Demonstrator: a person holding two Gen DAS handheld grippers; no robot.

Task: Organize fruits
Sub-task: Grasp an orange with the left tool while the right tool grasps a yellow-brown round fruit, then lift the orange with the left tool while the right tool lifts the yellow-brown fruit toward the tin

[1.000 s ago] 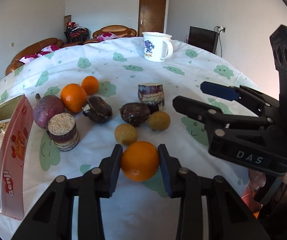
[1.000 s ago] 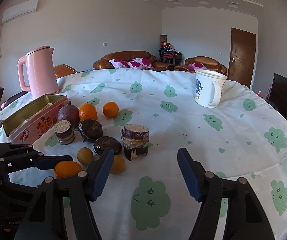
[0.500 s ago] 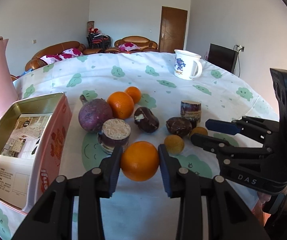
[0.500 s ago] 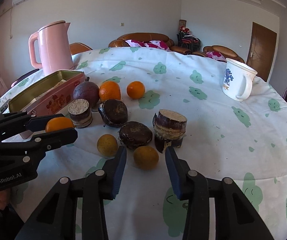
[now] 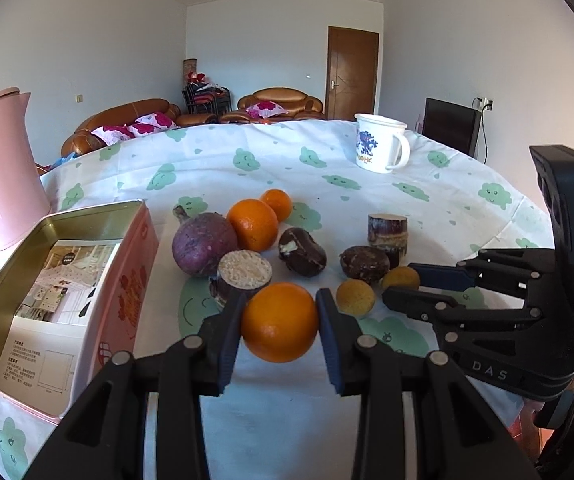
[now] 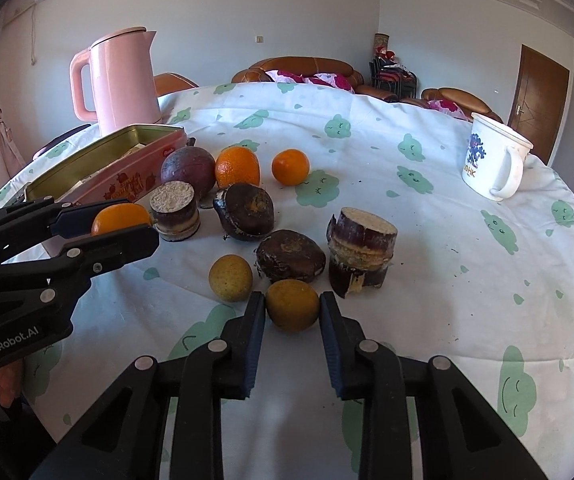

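Observation:
My left gripper [image 5: 279, 326] is shut on an orange [image 5: 279, 322] and holds it above the table, near a cut sugarcane piece [image 5: 242, 274]; it also shows in the right wrist view [image 6: 121, 224]. My right gripper [image 6: 292, 312] is closed around a small yellow-brown fruit [image 6: 292, 305] on the tablecloth; both pads touch its sides. A second yellow fruit [image 6: 231, 278], two dark brown fruits [image 6: 290, 256] [image 6: 247, 212], another sugarcane piece [image 6: 361, 252], a purple fruit [image 6: 187, 168] and two oranges [image 6: 238, 168] [image 6: 290, 167] lie beyond.
An open pink tin [image 5: 53, 292] with papers inside stands at the left. A pink kettle [image 6: 121, 78] is behind it. A white mug [image 6: 493, 162] stands at the far right on the round table [image 6: 467, 300].
My right gripper moved down and forward and closed its fingers onto the small yellow-brown fruit. My left gripper carried the orange leftward, closer to the tin.

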